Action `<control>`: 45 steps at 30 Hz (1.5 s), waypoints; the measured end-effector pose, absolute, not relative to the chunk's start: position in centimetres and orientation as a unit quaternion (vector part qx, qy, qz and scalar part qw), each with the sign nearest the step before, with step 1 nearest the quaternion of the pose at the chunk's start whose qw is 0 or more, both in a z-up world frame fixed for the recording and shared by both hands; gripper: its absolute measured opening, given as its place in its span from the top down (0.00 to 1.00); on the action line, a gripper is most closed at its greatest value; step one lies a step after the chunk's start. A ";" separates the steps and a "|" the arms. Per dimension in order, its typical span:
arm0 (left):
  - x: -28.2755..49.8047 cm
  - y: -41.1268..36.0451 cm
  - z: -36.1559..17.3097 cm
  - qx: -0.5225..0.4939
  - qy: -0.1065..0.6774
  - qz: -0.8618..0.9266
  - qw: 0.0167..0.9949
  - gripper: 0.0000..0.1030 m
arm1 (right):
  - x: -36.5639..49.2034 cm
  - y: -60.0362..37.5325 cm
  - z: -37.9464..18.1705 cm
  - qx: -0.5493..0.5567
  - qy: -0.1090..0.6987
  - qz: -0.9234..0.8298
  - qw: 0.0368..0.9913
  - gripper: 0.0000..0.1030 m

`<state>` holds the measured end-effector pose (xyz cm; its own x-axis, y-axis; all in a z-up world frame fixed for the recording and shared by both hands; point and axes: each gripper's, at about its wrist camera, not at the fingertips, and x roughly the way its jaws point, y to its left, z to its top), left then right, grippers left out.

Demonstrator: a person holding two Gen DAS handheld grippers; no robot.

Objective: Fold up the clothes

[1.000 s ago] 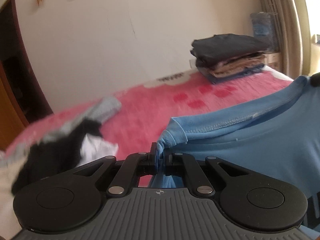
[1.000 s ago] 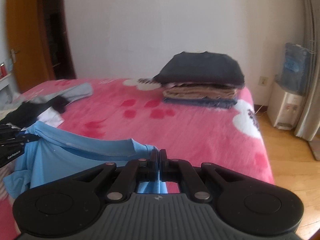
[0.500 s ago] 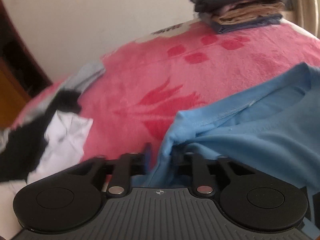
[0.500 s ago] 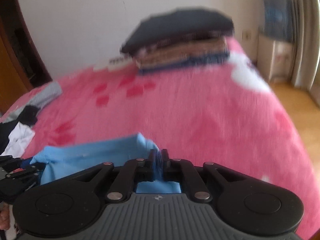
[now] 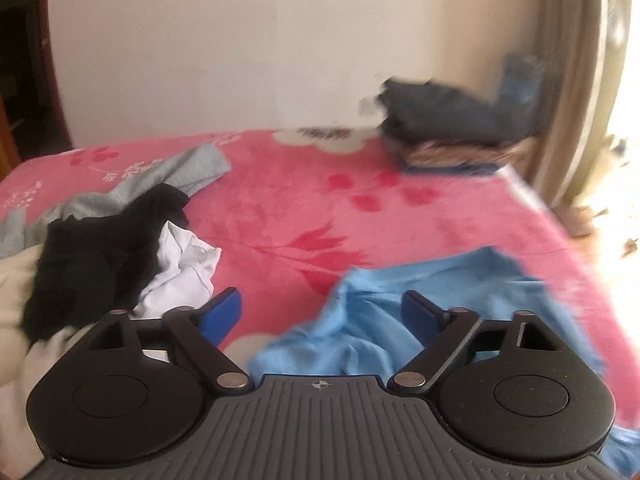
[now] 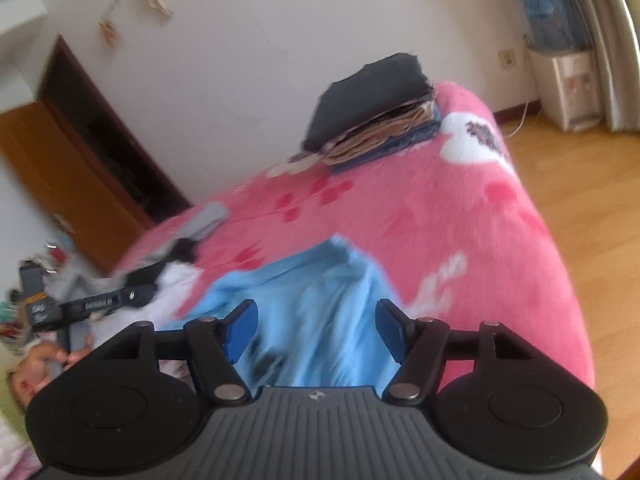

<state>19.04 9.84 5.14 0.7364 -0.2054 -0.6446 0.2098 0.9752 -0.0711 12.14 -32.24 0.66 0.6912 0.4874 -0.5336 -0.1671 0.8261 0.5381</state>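
Note:
A light blue shirt lies rumpled on the pink bedspread, below and ahead of both grippers. My left gripper has its jaws opening wide, and the pads press on nothing; the cloth lies loose beneath them. In the right wrist view the same blue shirt spreads out under my right gripper, whose jaws are also opening and clear of the cloth. The left gripper shows at that view's left edge, held by a hand.
A stack of folded clothes sits at the bed's far corner. A heap of unfolded black, white and grey garments lies at the left. A water dispenser and wooden floor lie past the bed's right edge.
Both grippers were shut on the blue shirt's shoulders and held it up; they have let go and opened, and the shirt has dropped onto the bed. The right gripper has rolled.

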 end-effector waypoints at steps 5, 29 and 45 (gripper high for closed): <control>12.2 11.2 6.5 -0.022 0.373 -0.169 0.912 0.06 | 2.0 -30.5 1.8 0.217 0.343 0.270 0.873 0.32; -1.1 2.6 -8.3 -0.098 0.487 -0.254 0.830 0.30 | -5.7 -14.8 -9.5 -0.228 0.344 0.230 0.881 0.91; -1.0 5.4 -11.1 -0.239 0.533 -0.254 0.771 0.40 | -9.2 -13.2 -7.6 0.062 0.432 0.375 0.818 0.75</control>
